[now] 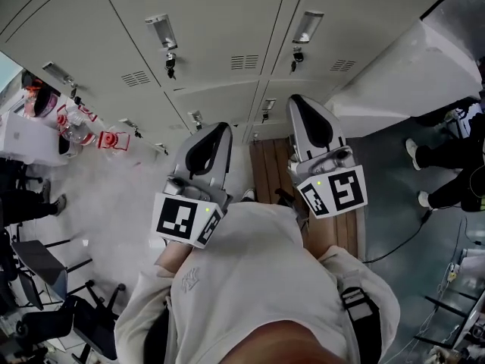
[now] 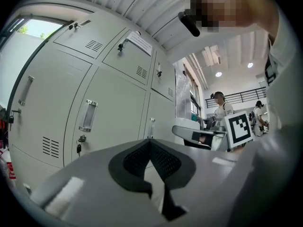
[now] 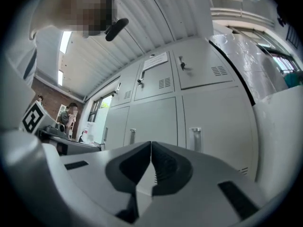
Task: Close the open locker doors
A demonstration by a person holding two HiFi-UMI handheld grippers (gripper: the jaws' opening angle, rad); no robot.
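A wall of pale grey lockers (image 1: 227, 29) fills the top of the head view, and every door I can see lies flush. Keys hang under the handles (image 1: 161, 30) of two doors. My left gripper (image 1: 217, 129) and right gripper (image 1: 297, 101) are held side by side in front of my chest, pointing at the lockers without touching them. In the left gripper view the left gripper (image 2: 150, 143) has its jaws pressed together and empty, with a door handle (image 2: 88, 115) beyond. The right gripper (image 3: 151, 145) is likewise shut on nothing, facing flush doors (image 3: 154, 122).
A wooden bench (image 1: 267, 165) stands at the lockers' foot, right below the grippers. A white wrapped bulk (image 1: 424, 70) juts out at the right, with a person's legs (image 1: 455, 158) beside it. Red and white clutter (image 1: 79, 123) and chairs (image 1: 45, 279) sit to the left.
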